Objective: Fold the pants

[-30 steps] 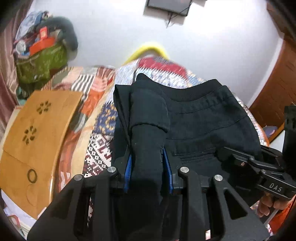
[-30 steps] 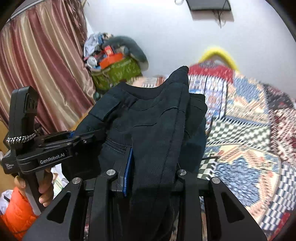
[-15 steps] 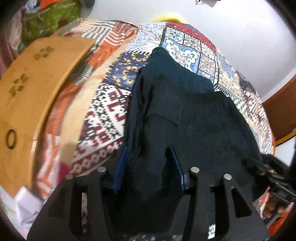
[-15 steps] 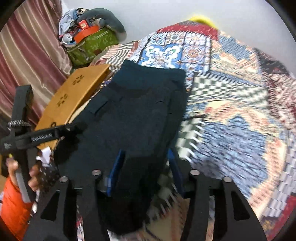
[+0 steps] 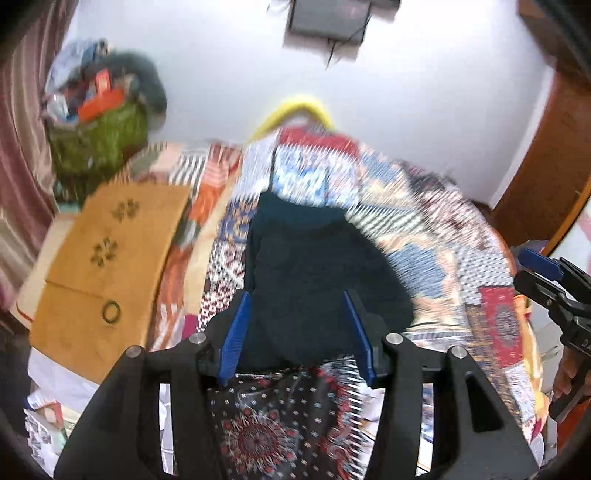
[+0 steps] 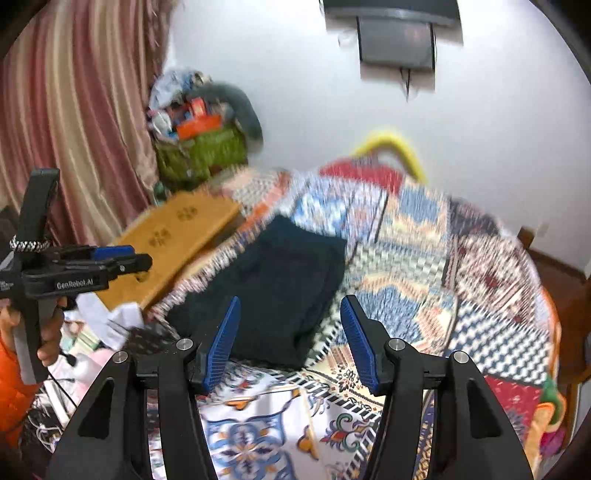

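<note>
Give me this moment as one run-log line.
pants: folded, lying on bedspread | left gripper: jaws just opened, empty | right gripper: jaws just opened, empty

Motion smear runs across the patterned bedspread (image 5: pixel 424 236) in both wrist views, so its patches toward the far edge of the bed cannot be read. The folded dark pants (image 6: pixel 280 280) lose their seams and layers to blur; how many folds lie there cannot be told. The left gripper (image 5: pixel 299 328) frames the pants' near end, hiding its edge. The wall-mounted screen (image 6: pixel 395 33) is cut off by the top edge. The green bag (image 5: pixel 99 140) holds clutter too soft to name.
</note>
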`<state>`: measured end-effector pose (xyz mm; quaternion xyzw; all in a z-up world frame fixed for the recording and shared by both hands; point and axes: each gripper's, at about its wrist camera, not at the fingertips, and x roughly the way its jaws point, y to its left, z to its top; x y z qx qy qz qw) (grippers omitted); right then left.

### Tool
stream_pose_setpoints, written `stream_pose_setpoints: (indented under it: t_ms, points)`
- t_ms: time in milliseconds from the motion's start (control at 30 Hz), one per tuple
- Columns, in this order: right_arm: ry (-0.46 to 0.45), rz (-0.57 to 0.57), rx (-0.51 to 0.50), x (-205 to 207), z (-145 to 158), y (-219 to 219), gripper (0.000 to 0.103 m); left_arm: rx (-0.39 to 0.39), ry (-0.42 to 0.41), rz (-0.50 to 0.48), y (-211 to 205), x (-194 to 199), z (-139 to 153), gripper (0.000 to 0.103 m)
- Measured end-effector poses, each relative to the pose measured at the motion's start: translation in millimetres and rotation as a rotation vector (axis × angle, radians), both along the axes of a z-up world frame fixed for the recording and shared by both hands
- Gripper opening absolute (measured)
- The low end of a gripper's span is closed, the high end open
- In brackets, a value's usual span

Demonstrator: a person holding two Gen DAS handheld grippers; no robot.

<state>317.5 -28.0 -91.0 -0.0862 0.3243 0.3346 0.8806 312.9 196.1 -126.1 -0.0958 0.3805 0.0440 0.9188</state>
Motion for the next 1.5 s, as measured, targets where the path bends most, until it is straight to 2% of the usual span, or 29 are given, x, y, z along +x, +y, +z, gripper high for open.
stream_pose_setpoints:
  t_ms: [200,333,433,567,600,633,667,700,733,800,900,1500]
  points:
    - [-0.146,0.009,0.153,-61.4,65.1,-18.4,0.055,0.024,-0.184,-0.026,-34.8,-71.0,72.7,0.051]
    - [-0.22,0.018,0.245,-103.4,90.4,-34.9,0.058,0.081,-0.319,-0.042,-63.0,-126.6,111.7,0.051]
    - [-0.273,0.02,0.278,-130.8,100.7,-41.7,0.058,0.125,-0.412,-0.021,-78.7,-165.6,129.7,0.052]
    - [-0.359,0.007,0.303,-166.4,105.4,-46.5,0.058,0.154,-0.508,0.007,-93.7,-208.2,138.9,0.058]
    - [-0.376,0.004,0.305,-171.9,105.0,-47.1,0.06,0.167,-0.529,0.014,-98.3,-218.2,139.7,0.061]
    - [-0.392,0.008,0.305,-177.8,104.4,-47.1,0.066,0.181,-0.542,0.021,-100.5,-225.4,139.6,0.062]
    - [-0.403,0.012,0.308,-182.8,104.0,-46.5,0.07,0.201,-0.556,0.031,-104.0,-231.9,139.4,0.068]
    - [-0.416,0.011,0.31,-185.7,102.2,-45.5,0.081,0.217,-0.568,0.04,-106.6,-236.7,138.9,0.076]
    - [-0.428,0.009,0.307,-188.2,101.5,-44.1,0.088,0.225,-0.575,0.045,-108.1,-239.3,138.4,0.081]
    - [-0.453,0.001,0.294,-191.4,100.6,-40.6,0.093,0.22,-0.584,0.046,-108.5,-244.5,136.6,0.094]
    - [-0.459,-0.006,0.285,-192.6,99.1,-37.6,0.103,0.208,-0.59,0.061,-106.0,-246.5,133.2,0.103]
    - [-0.426,-0.049,0.297,-201.2,86.3,-45.1,0.103,0.193,-0.566,0.058,-107.7,-245.9,117.6,0.103]
